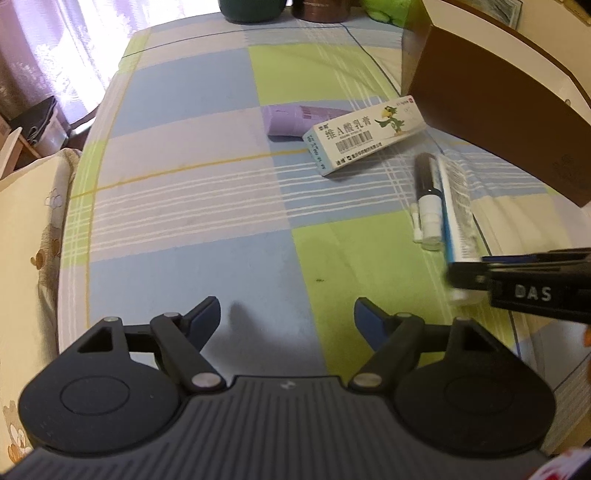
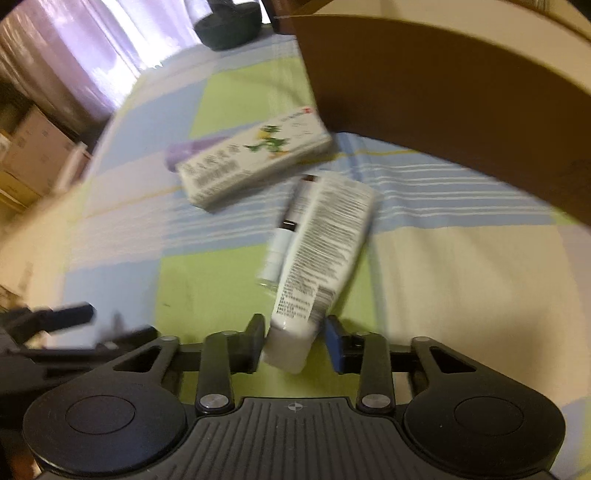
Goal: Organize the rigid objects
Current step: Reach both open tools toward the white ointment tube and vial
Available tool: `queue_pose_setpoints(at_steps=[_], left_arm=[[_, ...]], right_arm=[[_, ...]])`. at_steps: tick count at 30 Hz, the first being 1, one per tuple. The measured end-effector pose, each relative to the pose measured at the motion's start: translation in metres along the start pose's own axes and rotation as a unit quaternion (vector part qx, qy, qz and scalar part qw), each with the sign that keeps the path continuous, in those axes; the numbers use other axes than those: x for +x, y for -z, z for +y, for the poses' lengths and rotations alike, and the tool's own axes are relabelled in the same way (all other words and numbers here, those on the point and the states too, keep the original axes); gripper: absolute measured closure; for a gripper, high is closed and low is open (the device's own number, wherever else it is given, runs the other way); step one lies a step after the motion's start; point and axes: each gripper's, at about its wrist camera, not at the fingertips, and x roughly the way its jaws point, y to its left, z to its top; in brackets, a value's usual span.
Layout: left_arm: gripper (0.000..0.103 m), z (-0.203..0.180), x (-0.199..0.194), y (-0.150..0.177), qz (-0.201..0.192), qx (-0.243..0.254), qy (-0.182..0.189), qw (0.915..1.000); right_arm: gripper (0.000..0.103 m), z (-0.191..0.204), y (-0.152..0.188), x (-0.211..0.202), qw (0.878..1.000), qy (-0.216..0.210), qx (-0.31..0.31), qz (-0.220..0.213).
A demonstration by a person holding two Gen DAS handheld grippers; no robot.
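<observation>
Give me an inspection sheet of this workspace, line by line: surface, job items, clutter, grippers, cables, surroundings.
Surface: checked cloth in blue, green and white.
Job's things: white tube lying flat, cap end between the right fingers; ointment carton resting partly on the purple tube; spray bottle beside the white tube; brown box behind them.
Clutter: nothing seen.
Grippers: left gripper open, holding nothing; right gripper around the tube's cap, contact unclear from blur.
Cables: nothing seen.
Surroundings: curtain, dark pots at the far edge.

Carton (image 1: 364, 134) lies across the tube (image 1: 295, 120) — vial (image 1: 428, 195) beside printed tube (image 1: 458, 206), near box (image 1: 498, 110).
</observation>
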Motion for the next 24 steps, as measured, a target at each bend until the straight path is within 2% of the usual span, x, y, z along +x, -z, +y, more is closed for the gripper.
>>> queue_pose_setpoints(at_steps=[3,6,11,15,20,24], left_arm=[[0.027,-0.003,0.003,-0.003,0.000,0.008,0.009,0.9999],[0.027,-0.009,0.006,-0.007,0.002,0.016,0.017,0.9997],[0.027,-0.017,0.008,-0.014,-0.003,0.033,0.027,0.9991],[0.027,-0.022,0.009,-0.019,-0.008,0.040,0.033,0.9986],[0.028,-0.035,0.011,-0.024,-0.011,0.052,0.047,0.9975],[0.030,-0.053,0.014,-0.028,-0.014,0.066,0.064,0.9956]], right_arm=[[0.076,-0.002,0.003,-0.006,0.998,0.056,-0.041,-0.004],[0.076,-0.005,0.004,-0.002,0.995,0.083,-0.059,-0.014],[0.075,-0.003,0.006,0.008,0.991,0.094,-0.094,-0.033],[0.075,-0.006,0.006,0.007,0.989,0.086,-0.110,-0.045],[0.076,-0.021,0.010,-0.003,0.988,0.087,-0.108,-0.064],[0.076,-0.040,0.011,-0.011,0.987,0.103,-0.099,-0.074]])
